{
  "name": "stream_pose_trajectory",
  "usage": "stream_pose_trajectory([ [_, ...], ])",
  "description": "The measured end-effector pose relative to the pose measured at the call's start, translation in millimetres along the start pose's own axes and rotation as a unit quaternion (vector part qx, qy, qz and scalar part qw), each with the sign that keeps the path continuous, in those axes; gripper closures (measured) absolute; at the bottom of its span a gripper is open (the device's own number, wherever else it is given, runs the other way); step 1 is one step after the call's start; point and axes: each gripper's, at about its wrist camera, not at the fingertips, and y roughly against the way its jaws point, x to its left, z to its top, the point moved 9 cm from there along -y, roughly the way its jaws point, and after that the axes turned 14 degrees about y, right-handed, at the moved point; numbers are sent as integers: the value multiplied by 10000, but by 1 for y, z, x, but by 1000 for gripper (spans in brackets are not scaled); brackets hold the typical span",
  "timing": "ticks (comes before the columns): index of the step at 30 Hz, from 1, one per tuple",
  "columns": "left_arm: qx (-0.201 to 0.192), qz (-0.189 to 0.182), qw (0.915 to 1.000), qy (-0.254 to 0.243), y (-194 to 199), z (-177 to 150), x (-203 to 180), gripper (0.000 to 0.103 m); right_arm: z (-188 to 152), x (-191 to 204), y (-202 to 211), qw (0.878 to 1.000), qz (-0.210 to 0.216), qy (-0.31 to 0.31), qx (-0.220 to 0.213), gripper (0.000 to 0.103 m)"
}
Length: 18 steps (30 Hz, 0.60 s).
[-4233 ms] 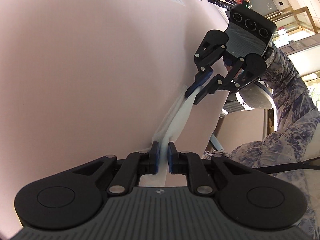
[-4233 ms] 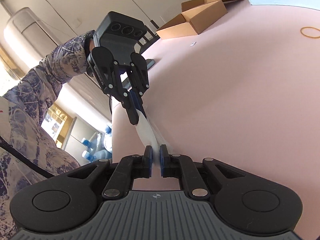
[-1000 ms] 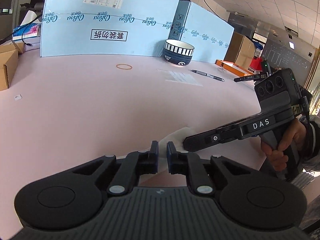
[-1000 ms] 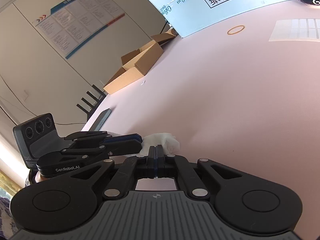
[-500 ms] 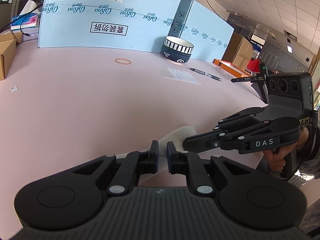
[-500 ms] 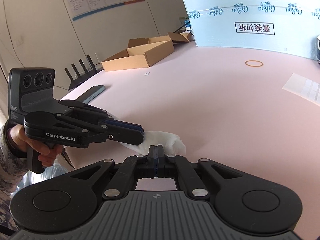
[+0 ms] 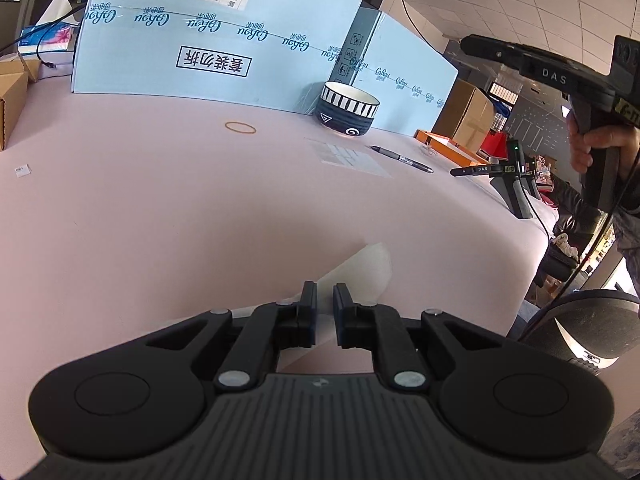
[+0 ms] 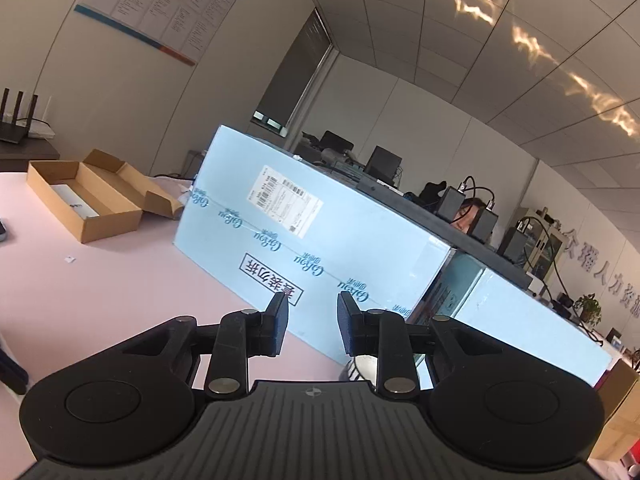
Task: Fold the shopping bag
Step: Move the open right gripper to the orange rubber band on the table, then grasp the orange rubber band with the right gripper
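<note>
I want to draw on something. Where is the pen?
In the left wrist view, the pen lies on the pink table, right of centre, beside the clear sheet and just in front of the striped bowl.

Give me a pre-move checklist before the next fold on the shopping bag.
1. Left tongs holding the bag: ok, the pads sit close on the white folded plastic.
2. Right tongs free of the bag: ok, opening, nothing between them, lifted well off the table.
3. Bag folded small and lying on the table: ok for the visible part; its near end is hidden behind the left tongs.
4. Fold tidy and flat: cannot tell.
5. Nothing close to the bag: ok, the bowl, pen and rubber band lie farther back.
</note>
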Motion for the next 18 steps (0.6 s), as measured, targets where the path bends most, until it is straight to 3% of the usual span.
stream_pose_trajectory([
  [3, -28, -98, 9999, 41, 1, 0, 2, 94, -3, 0, -45, 9978, 481, -118, 435, 96],
  [7, -24, -232, 9997, 96, -2, 3, 4, 94, -8, 44, -110, 9842, 1517, -130, 901, 96],
  [10, -27, -429, 9990, 155, -2, 3, 8, 94, -16, 91, -165, 9667, 2164, 351, 1322, 96],
  [14, -64, -574, 9981, 201, -2, 2, 10, 94, -26, 133, -218, 9459, 2670, 782, 1668, 96],
  [18, -83, -662, 9975, 251, -2, 1, 12, 94, -38, 150, -246, 9340, 2888, 913, 1896, 96],
])
